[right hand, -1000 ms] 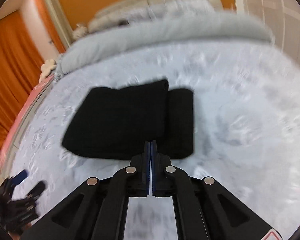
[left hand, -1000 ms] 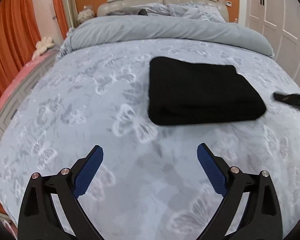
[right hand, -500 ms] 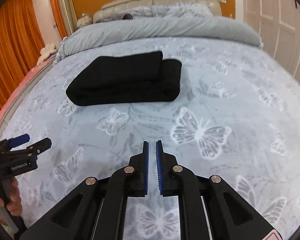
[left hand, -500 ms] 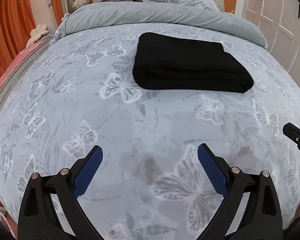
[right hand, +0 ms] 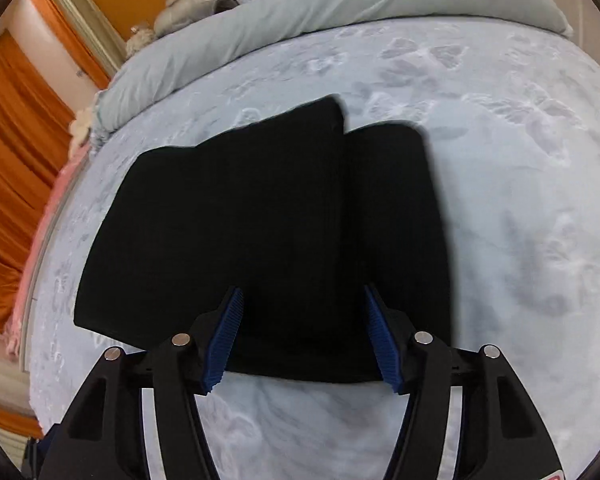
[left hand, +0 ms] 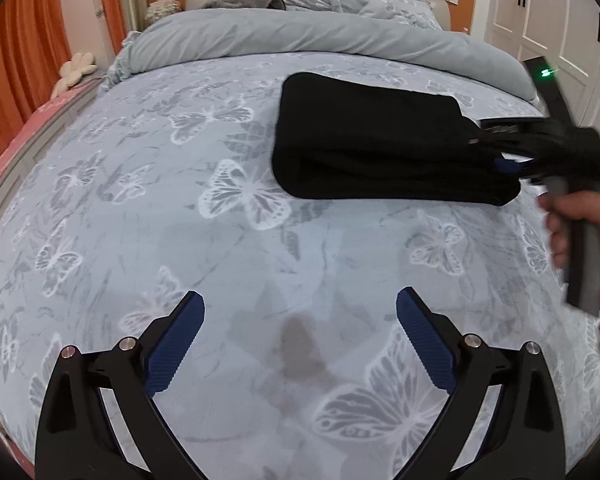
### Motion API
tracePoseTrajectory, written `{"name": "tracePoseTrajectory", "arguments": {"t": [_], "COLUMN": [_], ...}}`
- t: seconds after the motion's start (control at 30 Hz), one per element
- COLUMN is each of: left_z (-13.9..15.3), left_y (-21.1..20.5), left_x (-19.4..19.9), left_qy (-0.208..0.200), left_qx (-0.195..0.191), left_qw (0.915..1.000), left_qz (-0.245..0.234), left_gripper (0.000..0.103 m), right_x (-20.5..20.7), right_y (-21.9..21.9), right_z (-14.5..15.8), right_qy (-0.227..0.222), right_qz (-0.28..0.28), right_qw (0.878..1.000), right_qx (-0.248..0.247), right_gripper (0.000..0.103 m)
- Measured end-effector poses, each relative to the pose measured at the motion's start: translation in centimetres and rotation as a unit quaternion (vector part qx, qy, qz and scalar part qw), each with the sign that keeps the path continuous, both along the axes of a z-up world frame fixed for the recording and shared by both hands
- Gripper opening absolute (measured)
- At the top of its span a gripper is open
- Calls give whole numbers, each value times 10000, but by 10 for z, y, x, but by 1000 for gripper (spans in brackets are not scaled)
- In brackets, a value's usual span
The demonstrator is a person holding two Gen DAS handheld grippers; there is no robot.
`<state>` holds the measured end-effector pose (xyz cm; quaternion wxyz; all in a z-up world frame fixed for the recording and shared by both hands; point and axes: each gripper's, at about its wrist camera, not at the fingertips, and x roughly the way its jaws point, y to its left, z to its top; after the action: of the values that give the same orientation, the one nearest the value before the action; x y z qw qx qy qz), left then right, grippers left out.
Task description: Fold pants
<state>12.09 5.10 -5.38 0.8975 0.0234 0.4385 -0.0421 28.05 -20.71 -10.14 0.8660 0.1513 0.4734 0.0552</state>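
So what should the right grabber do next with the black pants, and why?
Probably ease forward and down a little, then close on the near edge. The right gripper has just been opening, and its jaws now stand apart over the edge of the folded black pants without pressing on them. The left gripper is open over bare butterfly bedspread, away from the pants.

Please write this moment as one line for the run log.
pants: folded, on bed | right gripper: jaws just opening, over pants edge, no grip | left gripper: open, empty, above bed
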Motion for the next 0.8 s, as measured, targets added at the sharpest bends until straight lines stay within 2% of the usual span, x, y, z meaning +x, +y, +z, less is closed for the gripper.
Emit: {"name": "tracePoseTrajectory", "arguments": {"t": [0.03, 0.07, 0.1, 0.2, 0.27, 0.3, 0.37, 0.47, 0.5, 0.53, 0.6, 0.67, 0.73, 0.8], "left_z": [-1, -2, -2, -1, 1, 2, 3, 1, 0, -3, -6, -7, -7, -6], "left_y": [-2, -4, -6, -7, -5, -4, -5, -10, -12, -16, -20, -20, -17, -15], "left_x": [3, 5, 7, 8, 7, 7, 7, 8, 8, 8, 8, 9, 12, 15], "left_qy": [22, 30, 26, 12, 12, 22, 55, 72, 82, 96, 112, 112, 137, 153], "left_qx": [-14, -8, 1, -6, -84, -151, -294, -298, -258, -209, -174, -160, -197, -275], "left_qw": [10000, 10000, 9999, 9999, 9999, 9998, 9994, 9994, 9995, 9995, 9994, 9995, 9995, 9994], "left_qz": [-51, -80, -99, -126, -134, -133, -154, -158, -180, -225, -276, -255, -199, -137], "left_gripper": [95, 95, 95, 95, 95, 95, 95, 95, 95, 95, 95, 95, 95, 95], "right_x": [1, 1, 2, -12, -30, -36, -47, -37, -34, -37, -42, -49, -61, -59], "right_y": [7, 10, 11, 7, 3, -1, -11, -24, -25, -26, -31, -36, -34, -26], "right_z": [-2, 0, 5, 40, 70, 76, 74, 25, 8, 6, 19, 37, 59, 66], "right_qy": [-11, -72, -79, -494, -847, -918, -919, -280, -202, -390, -449, -517, -887, -994], "right_qz": [130, 156, 199, 192, 135, 83, -42, -81, -83, -114, -243, -394, -448, -300], "right_qw": [9999, 9998, 9997, 9985, 9952, 9938, 9926, 9950, 9955, 9956, 9967, 9963, 9932, 9924], "right_qx": [-108, -128, -123, -122, -467, -615, -791, -954, -917, -845, -627, -560, -610, -661], "right_gripper": [34, 21, 14, 13, 13, 13, 13, 17, 18, 19, 26, 26, 26, 22]}}
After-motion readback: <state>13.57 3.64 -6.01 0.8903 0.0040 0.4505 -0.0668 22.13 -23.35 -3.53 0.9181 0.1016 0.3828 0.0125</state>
